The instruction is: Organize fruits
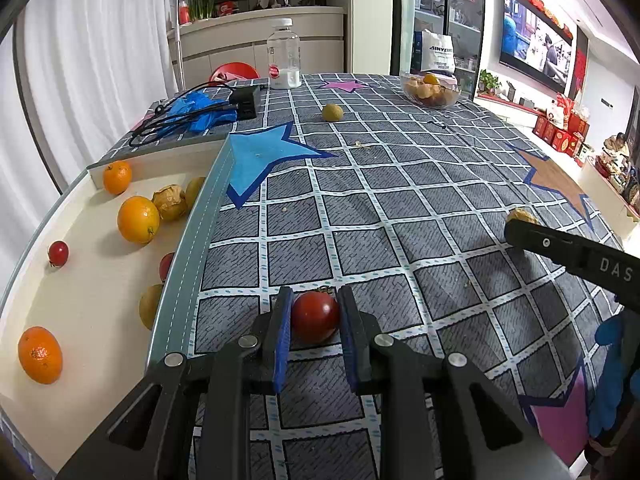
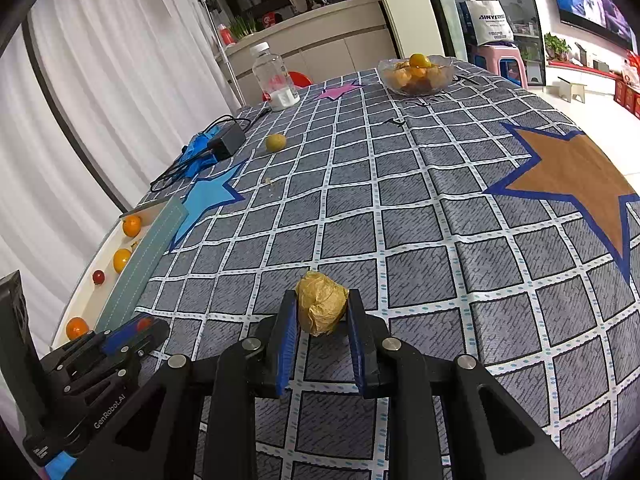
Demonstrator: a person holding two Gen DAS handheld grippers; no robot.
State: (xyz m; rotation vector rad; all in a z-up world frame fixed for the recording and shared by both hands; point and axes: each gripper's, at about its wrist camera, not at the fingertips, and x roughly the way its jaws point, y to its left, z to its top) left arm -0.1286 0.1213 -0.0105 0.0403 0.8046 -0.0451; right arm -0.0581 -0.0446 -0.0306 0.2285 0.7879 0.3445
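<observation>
- The left tongs (image 1: pixel 314 314) pinch a red cherry tomato (image 1: pixel 315 316) between their blue pads, low over the checked tablecloth (image 1: pixel 400 208) on the tabletop, just right of the tray's grey rim.
- The right tongs (image 2: pixel 322 310) are closed on a papery golden husk fruit (image 2: pixel 321 308), both pads touching its sides, near the middle of the cloth.
- The tray (image 1: pixel 92 292) lies at the left edge of the tabletop. It holds three oranges: one in the far corner (image 1: pixel 117 177), one in the middle (image 1: pixel 138 220) and one nearest (image 1: pixel 40 355). Another husk fruit (image 1: pixel 170 202) touches the middle orange, and a small red tomato (image 1: pixel 58 253) sits by the left wall. More fruits lie half hidden against the right rim.
- A single yellow-green fruit (image 1: pixel 332 112) rests alone on the far part of the cloth.
- A glass bowl (image 1: pixel 431 90) of fruit stands at the far right.
- A clear bottle (image 1: pixel 283 54) stands at the far edge, with a black charger (image 1: pixel 245 102) and blue gloves (image 1: pixel 196 114) to its left.
</observation>
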